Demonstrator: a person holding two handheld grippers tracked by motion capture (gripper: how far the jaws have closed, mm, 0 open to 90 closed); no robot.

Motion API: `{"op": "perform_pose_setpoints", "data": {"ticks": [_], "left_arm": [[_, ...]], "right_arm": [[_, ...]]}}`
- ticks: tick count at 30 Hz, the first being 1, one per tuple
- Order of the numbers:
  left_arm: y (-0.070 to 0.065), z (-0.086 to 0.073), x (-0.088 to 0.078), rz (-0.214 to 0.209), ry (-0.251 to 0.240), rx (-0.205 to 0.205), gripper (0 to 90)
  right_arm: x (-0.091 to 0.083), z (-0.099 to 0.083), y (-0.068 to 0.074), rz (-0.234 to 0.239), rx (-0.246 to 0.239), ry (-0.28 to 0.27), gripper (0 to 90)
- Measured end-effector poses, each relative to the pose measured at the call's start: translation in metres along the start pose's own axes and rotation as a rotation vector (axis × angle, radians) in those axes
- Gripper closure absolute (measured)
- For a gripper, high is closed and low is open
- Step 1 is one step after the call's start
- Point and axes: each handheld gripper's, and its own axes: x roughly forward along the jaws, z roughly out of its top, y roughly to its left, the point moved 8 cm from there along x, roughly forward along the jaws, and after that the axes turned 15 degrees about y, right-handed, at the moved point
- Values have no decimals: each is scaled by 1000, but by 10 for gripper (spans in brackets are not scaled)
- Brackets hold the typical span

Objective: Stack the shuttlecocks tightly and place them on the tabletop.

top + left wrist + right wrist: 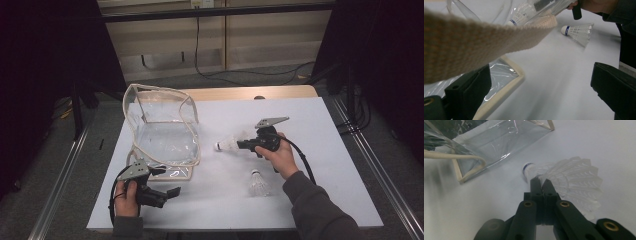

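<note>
High view sat above the person's edge of the table, faced forward and down, far enough to take in the whole top and floor beyond. Left gripper view looked low along its jaws across the table, very close to the clear bag, its strap blurred against the lens. Right gripper view looked down its closed jaws, close to the held shuttlecock. All three shared the bag; high and left also shared the lying shuttlecock.
</note>
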Motion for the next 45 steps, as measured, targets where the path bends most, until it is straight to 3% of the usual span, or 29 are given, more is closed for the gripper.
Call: {"op": "perform_pose_setpoints", "data": {"ticks": [13,18,22,33,45], "left_arm": [[0,0,1,-1,2,-3,34],[0,0,1,0,2,-4,34],[0,0,2,-1,2,-3,32],[-1,0,2,-1,0,-1,31],[0,0,2,1,0,-2,31]], "right_arm": [[4,-7,-3,-15,-2,68,826],[3,-13,-5,-30,-9,112,841],[5,-17,-4,-16,-19,136,889],[8,-11,3,20,-16,100,900],[11,-9,7,7,-35,103,900]]}}
